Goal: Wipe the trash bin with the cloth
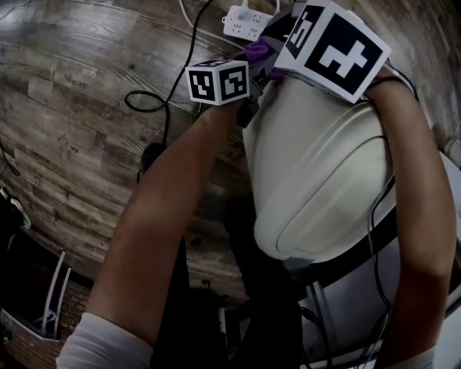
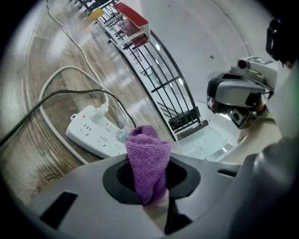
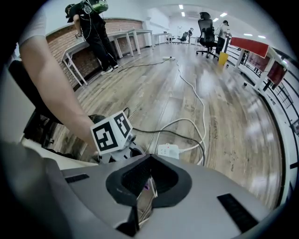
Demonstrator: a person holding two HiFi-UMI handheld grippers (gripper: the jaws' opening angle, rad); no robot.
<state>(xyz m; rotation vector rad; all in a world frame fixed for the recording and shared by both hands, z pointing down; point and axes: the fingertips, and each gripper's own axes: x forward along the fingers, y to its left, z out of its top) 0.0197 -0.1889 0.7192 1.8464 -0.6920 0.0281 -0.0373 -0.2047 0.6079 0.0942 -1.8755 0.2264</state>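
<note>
The cream trash bin (image 1: 317, 166) with its domed lid stands below me on the wood floor. My left gripper (image 2: 156, 203) is shut on a folded purple cloth (image 2: 148, 158), which sticks out past the jaws. In the head view the cloth (image 1: 257, 52) shows at the bin's far upper edge, next to the left gripper's marker cube (image 1: 218, 81). My right gripper (image 3: 145, 196) is shut with nothing in it and points steeply down over the far end of the lid. Its marker cube (image 1: 338, 43) hides its jaws in the head view.
A white power strip (image 1: 245, 20) with black and white cables lies on the floor just beyond the bin. A black metal railing (image 2: 159, 74) runs behind it. A grey table frame (image 1: 346, 317) stands at the bin's near side. A person stands far off by desks (image 3: 96, 28).
</note>
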